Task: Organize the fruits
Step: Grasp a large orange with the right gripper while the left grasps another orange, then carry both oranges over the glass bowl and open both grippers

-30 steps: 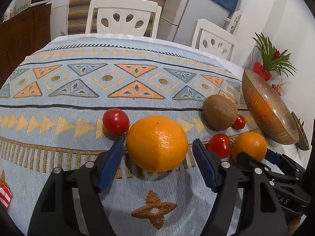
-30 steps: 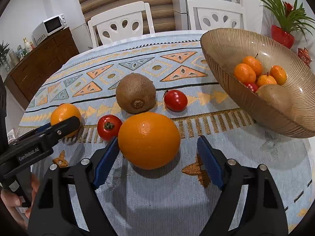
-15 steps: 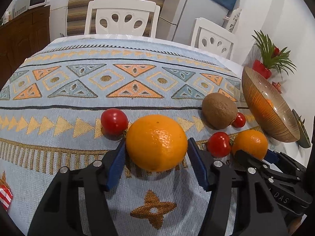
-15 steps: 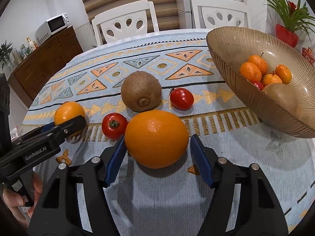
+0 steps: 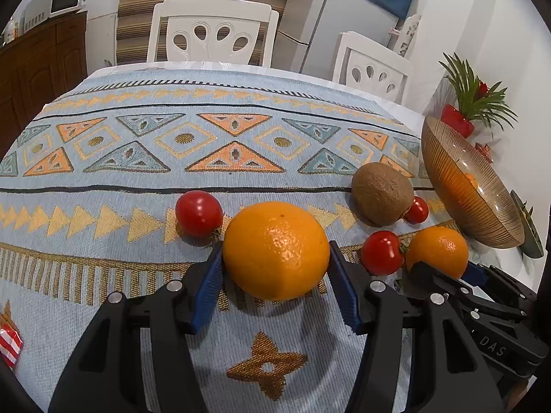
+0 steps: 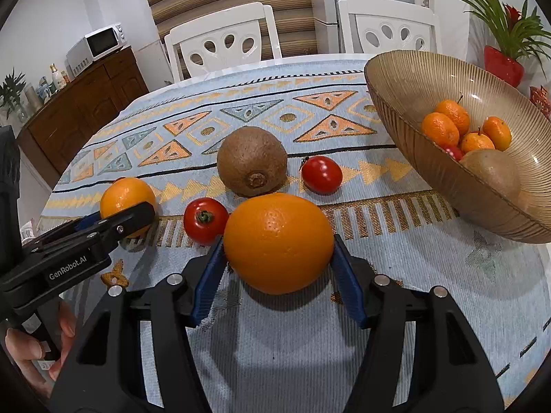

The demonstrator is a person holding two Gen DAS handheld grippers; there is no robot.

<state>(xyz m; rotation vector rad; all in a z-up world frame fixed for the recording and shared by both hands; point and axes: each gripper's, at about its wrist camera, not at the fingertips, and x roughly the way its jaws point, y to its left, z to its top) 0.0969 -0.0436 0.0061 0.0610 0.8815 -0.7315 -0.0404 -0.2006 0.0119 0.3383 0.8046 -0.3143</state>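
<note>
1. White chairs (image 5: 213,31) stand behind a desk (image 5: 103,158) under a patterned cloth, with a ribbed bowl (image 6: 396,79) to the right.
2. Left claw (image 5: 275,275) is clamped on one orange (image 5: 275,249), right claw (image 6: 277,272) on another orange (image 6: 279,241); both fruits sit on the cloth.
3. Judgement: grip gently and lift straight up, clear of the near tomato (image 6: 205,220).
4. Carry the right fruit over the rim and lower it before releasing.

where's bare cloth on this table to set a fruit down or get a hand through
Bare cloth: the far stretch of patterned tablecloth between the white chairs and the left red tomato; also the strip below the ribbed amber glass bowl, right of the right gripper. Crowded: around the brown kiwi, tomatoes and both oranges.
</note>
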